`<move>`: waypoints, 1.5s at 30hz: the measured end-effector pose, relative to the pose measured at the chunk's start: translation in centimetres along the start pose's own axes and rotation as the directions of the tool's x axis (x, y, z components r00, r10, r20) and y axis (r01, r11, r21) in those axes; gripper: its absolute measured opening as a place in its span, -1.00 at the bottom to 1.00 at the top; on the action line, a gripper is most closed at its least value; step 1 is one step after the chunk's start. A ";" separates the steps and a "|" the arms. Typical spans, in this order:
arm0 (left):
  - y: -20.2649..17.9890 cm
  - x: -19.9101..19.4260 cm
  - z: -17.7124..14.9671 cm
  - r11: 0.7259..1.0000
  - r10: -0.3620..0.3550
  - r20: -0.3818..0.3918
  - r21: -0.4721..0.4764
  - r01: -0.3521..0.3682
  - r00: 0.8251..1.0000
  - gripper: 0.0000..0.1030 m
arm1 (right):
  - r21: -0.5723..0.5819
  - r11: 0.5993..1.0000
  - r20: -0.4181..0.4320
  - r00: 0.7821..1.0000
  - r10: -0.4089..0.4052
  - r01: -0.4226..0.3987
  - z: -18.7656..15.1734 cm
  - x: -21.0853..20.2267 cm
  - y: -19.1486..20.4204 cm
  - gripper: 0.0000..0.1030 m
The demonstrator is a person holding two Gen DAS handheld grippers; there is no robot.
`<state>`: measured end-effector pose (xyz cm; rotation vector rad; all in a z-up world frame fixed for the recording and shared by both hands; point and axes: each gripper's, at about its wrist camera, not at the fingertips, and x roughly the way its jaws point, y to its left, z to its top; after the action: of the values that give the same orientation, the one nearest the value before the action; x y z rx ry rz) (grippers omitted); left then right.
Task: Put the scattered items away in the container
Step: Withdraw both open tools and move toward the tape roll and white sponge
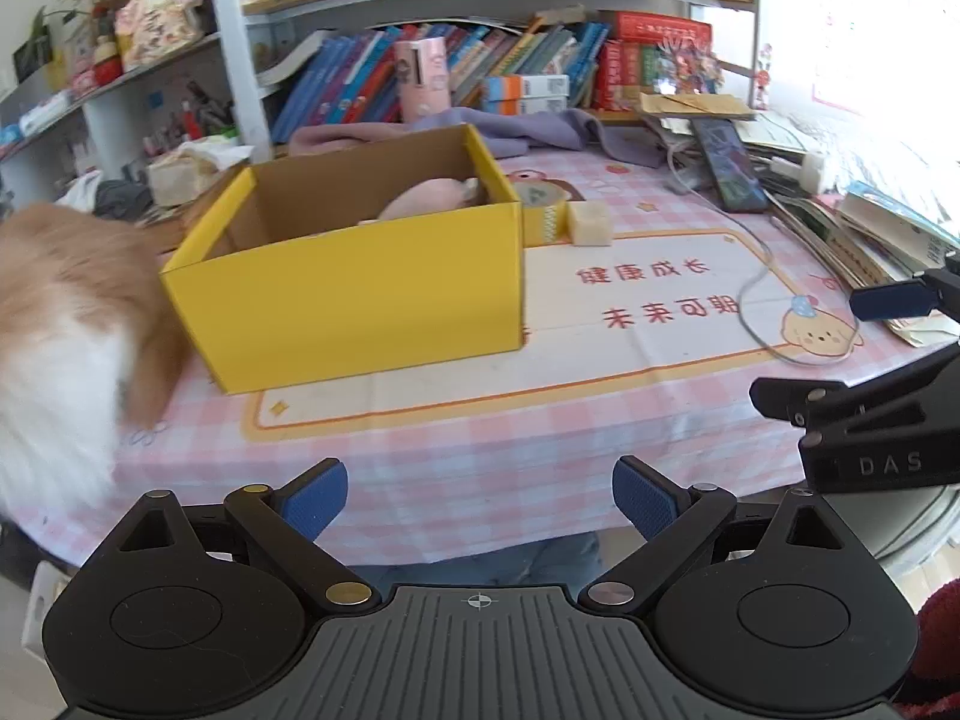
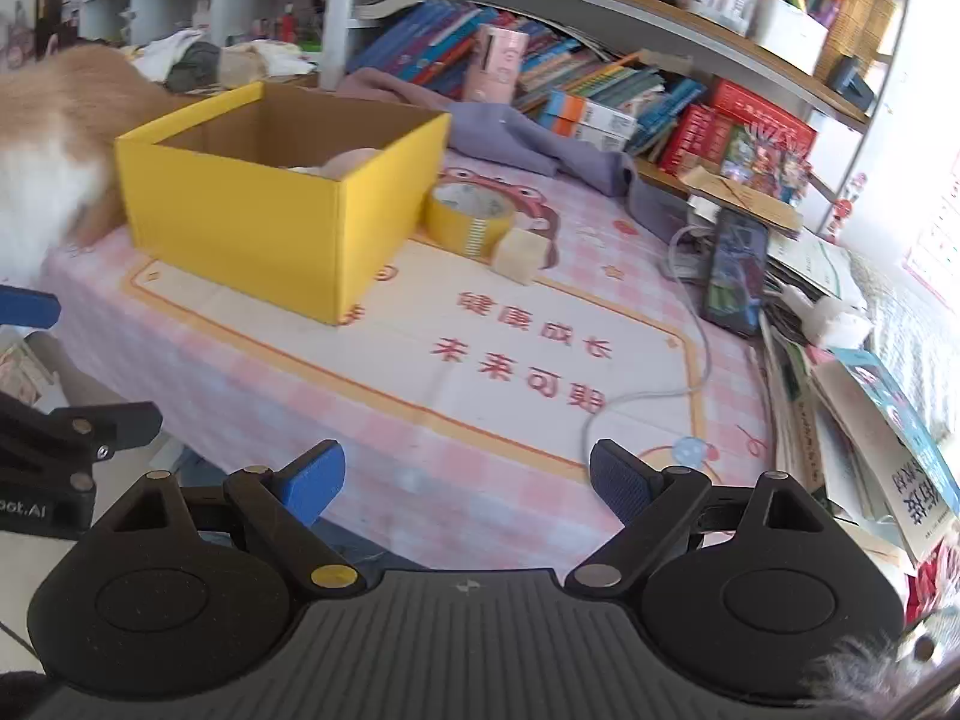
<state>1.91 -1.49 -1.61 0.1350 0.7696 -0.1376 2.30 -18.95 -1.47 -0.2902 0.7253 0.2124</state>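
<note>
Container: yellow box (image 1: 360,294), open top, centre-left of the left wrist view, standing on the desk (image 1: 480,450).
Inside: I make out a pale pink soft item (image 1: 429,199) behind the near wall; cannot tell what it is.
Loose items: tape roll (image 2: 471,216) touching the box's right wall; small cream block (image 2: 521,255) just beside the roll, right of it.
Left tongs (image 1: 480,504): spread, nothing between the blue pads, low centre of frame over the desk's near edge.
Right tongs (image 2: 465,483): spread wide, empty, also low centre above the near edge.
Surroundings: white cable (image 2: 648,384) looping right of centre; phone (image 2: 735,270) further right; a furry orange-and-white animal (image 1: 66,336) at far left, against the box.
</note>
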 end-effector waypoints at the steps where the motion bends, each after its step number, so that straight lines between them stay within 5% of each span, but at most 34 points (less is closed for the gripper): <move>1: -0.2 0.3 0.1 1.000 -0.004 -0.003 0.005 0.004 1.000 0.88 | 0.011 1.000 -0.002 1.000 -0.006 0.006 0.0 0.1 -0.4 0.72; 25: -7.5 5.2 6.1 0.985 -0.087 0.060 0.154 0.077 0.994 0.88 | 0.112 0.993 0.017 0.999 0.032 -0.034 2.9 5.7 -9.7 0.66; 36: -11.2 9.7 10.9 0.983 -0.053 0.054 0.179 0.043 0.997 0.88 | 0.078 0.981 0.023 0.985 0.174 -0.175 7.3 11.7 -14.7 0.65; 45: -12.5 11.8 13.7 0.986 0.034 0.046 0.163 -0.041 0.998 0.88 | -0.052 0.941 0.000 0.943 0.334 -0.334 12.0 18.1 -15.3 0.65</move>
<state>17.44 -17.03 -1.01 0.3018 0.7114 -0.1673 27.38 -27.68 -2.31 -0.2124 0.7583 0.5555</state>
